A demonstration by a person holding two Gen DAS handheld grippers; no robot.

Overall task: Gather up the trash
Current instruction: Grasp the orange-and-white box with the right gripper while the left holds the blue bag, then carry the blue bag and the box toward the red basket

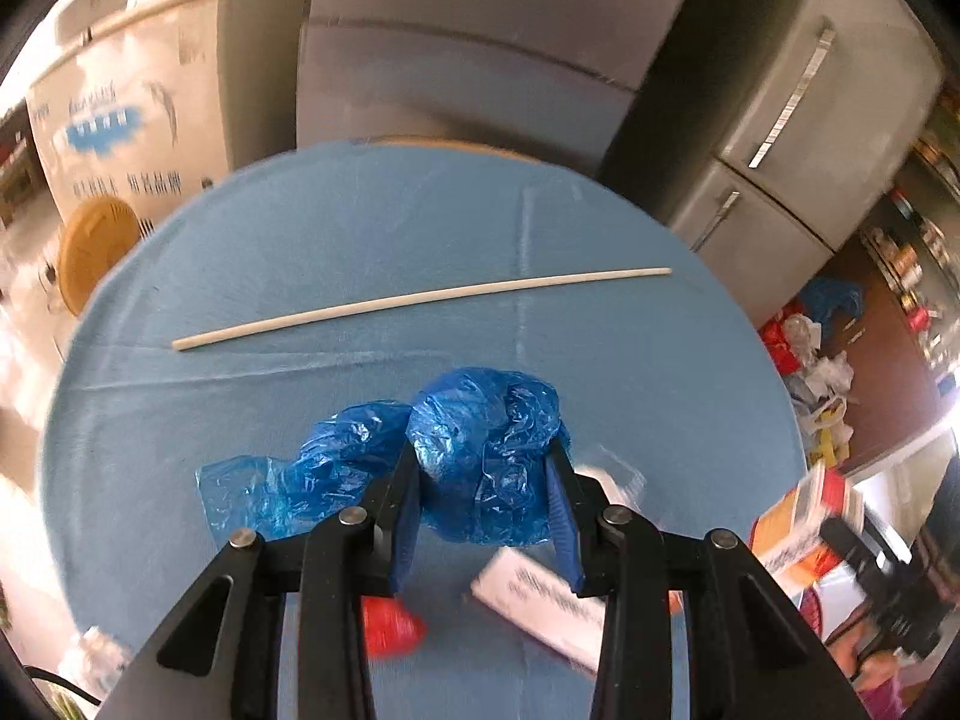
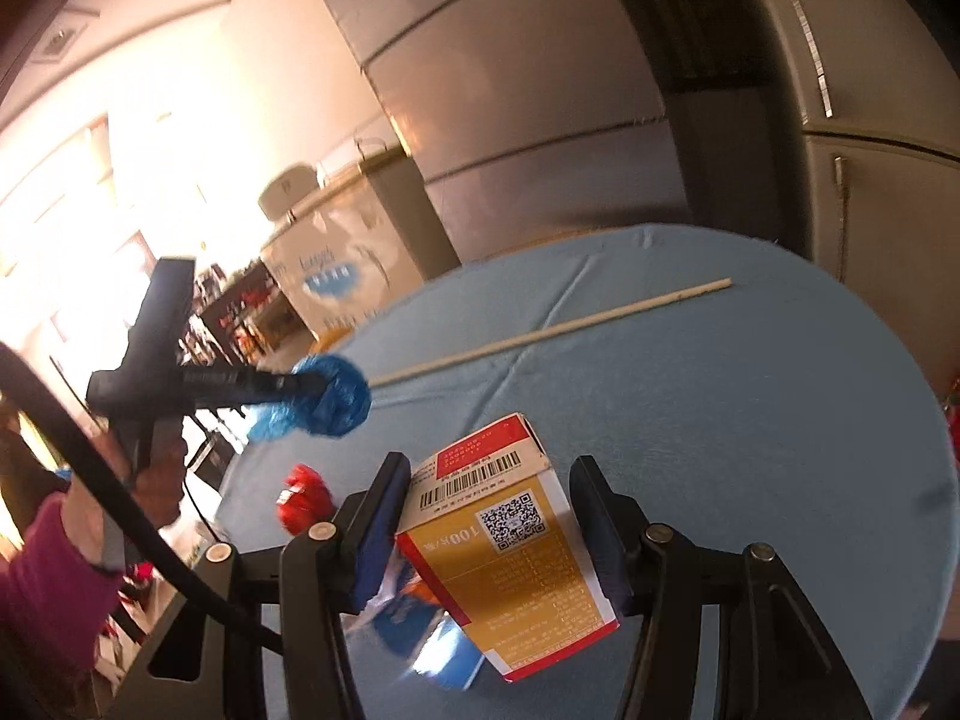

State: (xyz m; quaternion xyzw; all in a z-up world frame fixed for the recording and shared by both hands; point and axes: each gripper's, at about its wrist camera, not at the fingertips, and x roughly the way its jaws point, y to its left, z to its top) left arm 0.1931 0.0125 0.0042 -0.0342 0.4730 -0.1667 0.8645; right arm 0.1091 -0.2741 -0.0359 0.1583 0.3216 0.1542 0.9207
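Observation:
My left gripper point(image 1: 483, 456) is shut on a crumpled blue plastic bag point(image 1: 486, 450) and holds it above the round blue table point(image 1: 630, 372); a loose tail of the bag point(image 1: 288, 486) hangs to the left. In the right wrist view the left gripper point(image 2: 324, 387) holds the bag point(image 2: 327, 396) off the table's left edge. My right gripper point(image 2: 489, 480) is shut on a gold and red carton point(image 2: 510, 546), lifted over the table point(image 2: 750, 420). The carton also shows in the left wrist view point(image 1: 804, 516). A long white stick point(image 1: 420, 300) lies across the table.
A red wrapper point(image 1: 390, 624) and a white printed packet point(image 1: 540, 600) lie near the table's front edge. A grey fridge point(image 1: 798, 120) stands behind the table. A pile of bags point(image 1: 810, 348) sits on the floor at right. A white chest freezer point(image 1: 138, 90) stands at left.

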